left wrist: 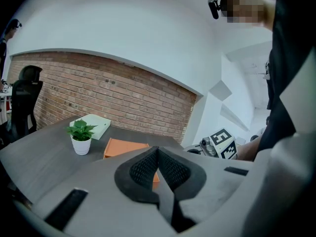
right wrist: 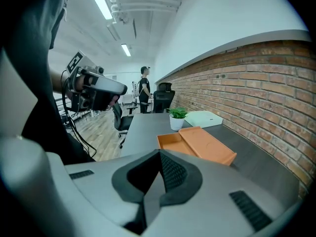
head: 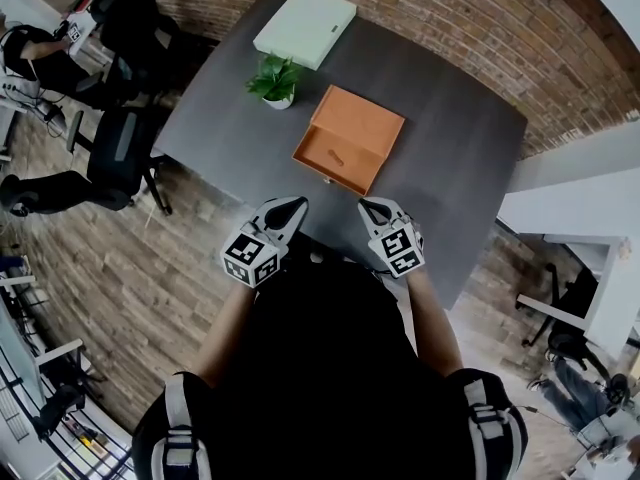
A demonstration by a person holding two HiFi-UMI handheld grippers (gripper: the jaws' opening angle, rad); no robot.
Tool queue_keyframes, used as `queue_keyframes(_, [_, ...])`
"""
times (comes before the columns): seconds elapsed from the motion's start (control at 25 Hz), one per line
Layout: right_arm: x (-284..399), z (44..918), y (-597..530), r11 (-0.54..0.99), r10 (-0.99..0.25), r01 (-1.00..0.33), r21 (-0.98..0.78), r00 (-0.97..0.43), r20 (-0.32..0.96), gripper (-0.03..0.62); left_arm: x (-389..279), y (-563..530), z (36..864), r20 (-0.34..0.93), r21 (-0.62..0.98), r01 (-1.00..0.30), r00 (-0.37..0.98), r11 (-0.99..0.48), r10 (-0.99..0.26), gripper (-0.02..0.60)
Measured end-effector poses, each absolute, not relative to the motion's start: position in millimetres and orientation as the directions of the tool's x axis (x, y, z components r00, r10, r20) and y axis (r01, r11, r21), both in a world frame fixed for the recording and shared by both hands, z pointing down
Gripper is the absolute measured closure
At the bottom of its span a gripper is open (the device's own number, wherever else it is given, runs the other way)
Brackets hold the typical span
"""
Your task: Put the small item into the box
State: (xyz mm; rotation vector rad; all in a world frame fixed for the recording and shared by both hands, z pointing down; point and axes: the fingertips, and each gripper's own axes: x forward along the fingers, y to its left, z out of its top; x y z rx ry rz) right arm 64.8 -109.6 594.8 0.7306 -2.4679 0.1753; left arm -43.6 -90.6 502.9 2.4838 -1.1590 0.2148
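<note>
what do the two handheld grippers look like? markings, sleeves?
The left gripper and right gripper both have light grey bodies, black textured jaw pads and a white cube with black square markers. The person wears a black top.

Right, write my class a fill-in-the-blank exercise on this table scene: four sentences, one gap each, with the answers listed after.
1. The open box on the grey table is ____ in colour.
2. The white pot beside it holds a green ____.
3. The left gripper and the right gripper both have their fingers ____, with nothing between them.
4. The wall behind the table is built of ____.
Missing words: orange; plant; shut; brick.
</note>
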Motion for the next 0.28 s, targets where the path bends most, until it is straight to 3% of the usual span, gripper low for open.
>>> queue_keyframes(0.28, [77, 593, -109, 0.839, -0.469, -0.544, 0.027, -0.697, 0.543, 0.569, -31, -95, 498, 0.3, 0.267, -0.758, 0.652, -0.595, -0.696, 0.558])
